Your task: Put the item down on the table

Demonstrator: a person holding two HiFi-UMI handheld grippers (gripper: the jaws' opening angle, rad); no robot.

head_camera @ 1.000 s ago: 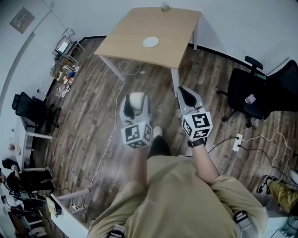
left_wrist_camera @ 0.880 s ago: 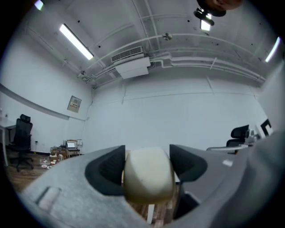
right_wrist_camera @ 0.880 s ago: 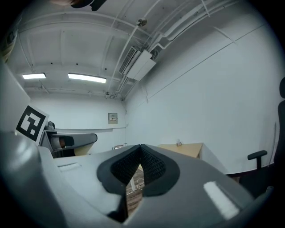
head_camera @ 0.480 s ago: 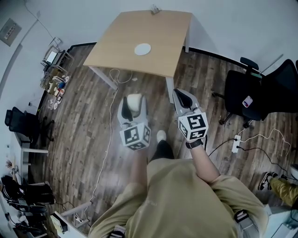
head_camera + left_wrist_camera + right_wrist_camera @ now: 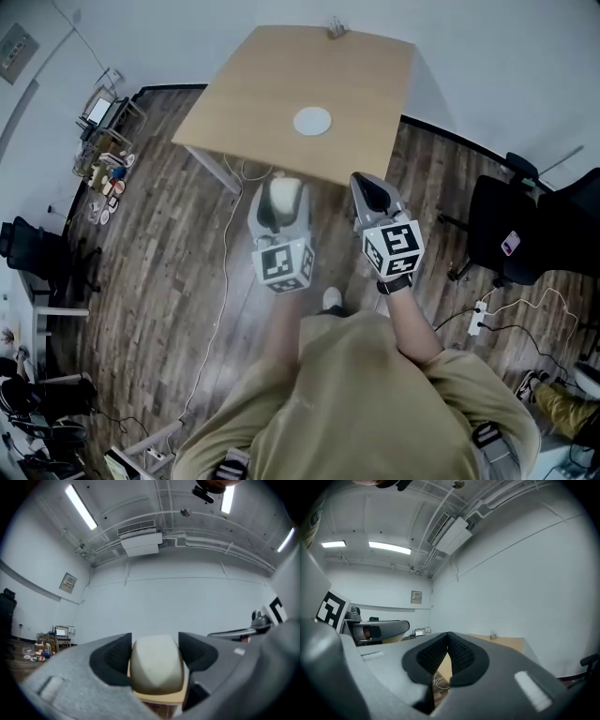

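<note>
A cream rounded item (image 5: 283,199) (image 5: 156,667) sits clamped between the jaws of my left gripper (image 5: 280,208) (image 5: 155,660), held in the air just short of the near edge of the wooden table (image 5: 272,94). My right gripper (image 5: 373,194) (image 5: 448,654) is beside it to the right, jaws pressed together with nothing between them. A small white disc (image 5: 312,121) lies on the table top. In the right gripper view the table (image 5: 508,644) shows ahead.
A small clip-like object (image 5: 336,27) stands at the table's far edge. Black office chairs (image 5: 525,234) are to the right, cables (image 5: 223,272) run over the wood floor, and clutter (image 5: 105,159) lies by the left wall.
The person has stepped closer to the table; both grippers now reach nearly to its near edge. The left gripper still holds the cream item.
</note>
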